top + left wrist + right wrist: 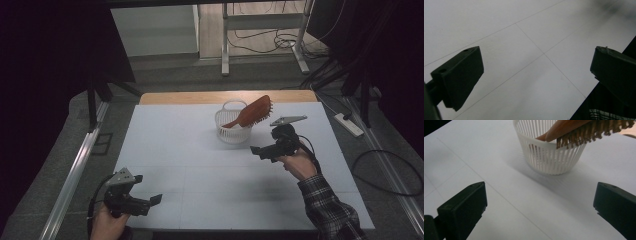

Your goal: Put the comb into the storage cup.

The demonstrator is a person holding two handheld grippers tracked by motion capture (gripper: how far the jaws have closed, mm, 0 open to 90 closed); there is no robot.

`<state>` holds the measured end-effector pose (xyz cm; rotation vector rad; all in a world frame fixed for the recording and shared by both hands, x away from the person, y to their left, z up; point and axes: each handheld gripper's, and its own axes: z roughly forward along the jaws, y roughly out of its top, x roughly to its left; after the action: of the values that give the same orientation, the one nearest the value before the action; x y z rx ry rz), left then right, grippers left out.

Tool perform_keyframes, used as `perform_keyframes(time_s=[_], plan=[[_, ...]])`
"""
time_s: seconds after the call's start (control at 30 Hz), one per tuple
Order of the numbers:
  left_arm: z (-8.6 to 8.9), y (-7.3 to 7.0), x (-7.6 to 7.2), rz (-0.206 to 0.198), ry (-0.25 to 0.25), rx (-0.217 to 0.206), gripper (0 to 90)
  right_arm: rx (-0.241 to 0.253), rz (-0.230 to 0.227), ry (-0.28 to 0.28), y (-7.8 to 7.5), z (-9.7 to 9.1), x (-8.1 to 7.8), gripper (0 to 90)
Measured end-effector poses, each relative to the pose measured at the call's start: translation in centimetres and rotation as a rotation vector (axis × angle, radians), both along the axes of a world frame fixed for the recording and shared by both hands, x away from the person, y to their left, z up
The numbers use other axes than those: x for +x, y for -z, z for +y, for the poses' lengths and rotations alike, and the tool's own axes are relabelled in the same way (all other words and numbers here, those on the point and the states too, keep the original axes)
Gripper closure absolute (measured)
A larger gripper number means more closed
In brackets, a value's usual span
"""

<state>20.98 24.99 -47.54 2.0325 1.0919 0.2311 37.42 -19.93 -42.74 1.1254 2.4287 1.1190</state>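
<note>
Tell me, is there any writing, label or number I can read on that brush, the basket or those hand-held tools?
None can be read.
Brush: plain wood, no mark.
Basket: plain white slats, no label.
Left gripper and right gripper: black, with no lettering I can make out; the black fingers are bare.
Table: thin lines, no text.

High view looks down the white table [200, 165]; both gripper views skim its surface closely.
</note>
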Motion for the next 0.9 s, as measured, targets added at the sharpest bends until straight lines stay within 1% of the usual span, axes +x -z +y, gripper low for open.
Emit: perform_keyframes(time_s=[0.17,0.3,0.43,0.47,0.53,0.63,0.9], plan=[[0.0,0.0,0.0,0.0,-0.001,0.003,0.0,0.006,0.032,-0.021,0.3,-0.1,-0.5,0.0],[0.0,0.0,0.0,0.001,-0.001,0.001,0.0,0.009,0.032,-0.024,0.4,-0.3,-1.0,0.0],[0.0,0.0,0.0,0.004,0.0,-0.002,0.0,0.015,0.021,-0.027,0.6,-0.5,-1.4,0.0],[0.0,0.0,0.0,0.004,0.001,-0.002,0.0,0.009,0.016,-0.028,0.6,-0.5,-1.5,0.0],[0.0,0.0,0.0,0.005,0.001,-0.003,0.0,-0.012,0.02,-0.031,0.8,-0.5,-1.8,0.0],[0.0,0.0,0.0,0.007,0.003,-0.006,0.0,-0.026,0.02,-0.037,1.0,-0.6,-2.1,0.0],[0.0,0.1,0.1,0.009,0.007,-0.006,0.0,-0.034,0.028,-0.037,1.2,-1.1,-2.8,0.0]])
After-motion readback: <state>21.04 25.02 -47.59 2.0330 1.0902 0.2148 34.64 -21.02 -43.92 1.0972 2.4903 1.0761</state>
